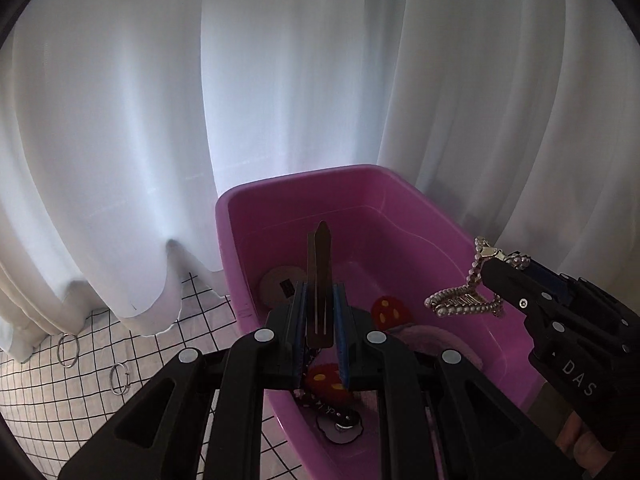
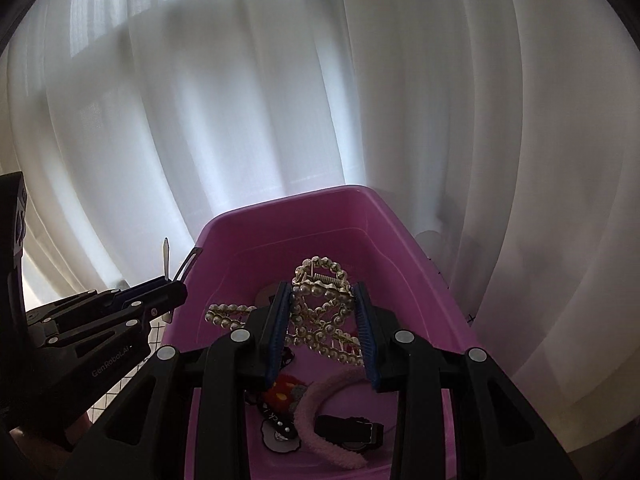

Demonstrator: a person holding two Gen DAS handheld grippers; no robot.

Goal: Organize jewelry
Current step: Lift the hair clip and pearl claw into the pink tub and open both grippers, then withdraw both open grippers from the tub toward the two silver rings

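Note:
My left gripper [image 1: 320, 304] is shut on a flat metal hair clip [image 1: 320, 280] that points up over the pink bin [image 1: 400, 188]. My right gripper [image 2: 324, 312] is shut on a pearl claw clip [image 2: 320, 304] and holds it above the same pink bin [image 2: 400, 240]. The right gripper also shows in the left wrist view [image 1: 490, 264] with the pearl clip [image 1: 464, 300] hanging over the bin's right side. The left gripper shows in the right wrist view [image 2: 176, 284] at the bin's left rim, holding the metal clip [image 2: 166, 256].
The bin holds a fuzzy pink headband [image 2: 320, 420], a black watch [image 2: 348, 432], red hair pieces [image 1: 390, 310] and a round disc [image 1: 280, 284]. Two metal rings [image 1: 68, 350] lie on the checked cloth [image 1: 40, 400] at left. White curtains [image 1: 280, 80] hang behind.

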